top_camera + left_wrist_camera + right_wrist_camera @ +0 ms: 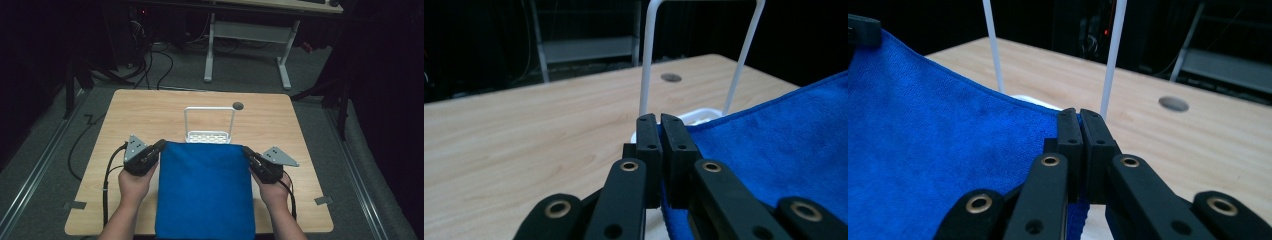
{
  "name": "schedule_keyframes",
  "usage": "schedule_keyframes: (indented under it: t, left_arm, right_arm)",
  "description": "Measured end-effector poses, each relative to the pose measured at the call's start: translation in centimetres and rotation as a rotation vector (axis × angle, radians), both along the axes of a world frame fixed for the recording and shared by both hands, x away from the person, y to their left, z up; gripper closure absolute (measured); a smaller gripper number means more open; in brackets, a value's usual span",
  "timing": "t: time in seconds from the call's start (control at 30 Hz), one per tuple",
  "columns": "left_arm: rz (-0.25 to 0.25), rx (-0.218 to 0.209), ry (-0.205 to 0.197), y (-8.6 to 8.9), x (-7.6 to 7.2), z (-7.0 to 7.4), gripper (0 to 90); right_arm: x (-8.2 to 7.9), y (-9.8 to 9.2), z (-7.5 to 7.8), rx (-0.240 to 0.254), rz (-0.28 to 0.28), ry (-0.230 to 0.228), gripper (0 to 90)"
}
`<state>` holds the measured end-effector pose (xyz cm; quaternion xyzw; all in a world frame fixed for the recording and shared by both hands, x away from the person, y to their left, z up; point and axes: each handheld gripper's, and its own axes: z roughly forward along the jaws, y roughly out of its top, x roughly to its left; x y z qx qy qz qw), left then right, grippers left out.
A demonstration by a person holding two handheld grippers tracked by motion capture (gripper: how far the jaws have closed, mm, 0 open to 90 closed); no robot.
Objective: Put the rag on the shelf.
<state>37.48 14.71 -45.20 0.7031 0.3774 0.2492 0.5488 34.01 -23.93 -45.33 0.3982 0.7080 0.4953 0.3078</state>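
- Dark workroom, grey carpet, desk frame at the back; light wooden table (150, 115) with a round grommet hole (238, 105).
- Blue towel (205, 190): spread flat between both grippers, its near part hanging over the table's near edge, its far edge just before the rack.
- White wire rack (209, 122): upright at mid-table, nothing hung on it.
- Left gripper (161, 146): jaws pressed together, pinching the towel's far left corner.
- Right gripper (246, 151): jaws pressed together, pinching the far right corner.
- Progress, as judged: both corners secured and the towel stretched; draping it over the rack's top bar looks not yet done.
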Motion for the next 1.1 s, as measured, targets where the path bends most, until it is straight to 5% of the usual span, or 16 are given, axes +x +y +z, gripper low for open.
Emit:
schedule_keyframes:
  t: [0.4, 0.83, 1.1]
  left_arm:
    - [-0.014, -0.039, -0.105, 0.1, -1.5, 4.2, 87.6]
    - [-0.006, -0.058, -0.176, 0.0, -1.0, 8.2, 88.0]
    - [0.003, -0.066, -0.237, -0.3, -0.6, 11.0, 88.2]
  right_arm:
    - [-1.1, -0.2, 3.9, 0.033, -0.007, -0.129, 88.8]
    - [-1.3, -0.4, 9.0, 0.053, -0.012, -0.248, 88.8]
    - [-0.9, -0.3, 10.9, 0.073, -0.021, -0.292, 88.8]
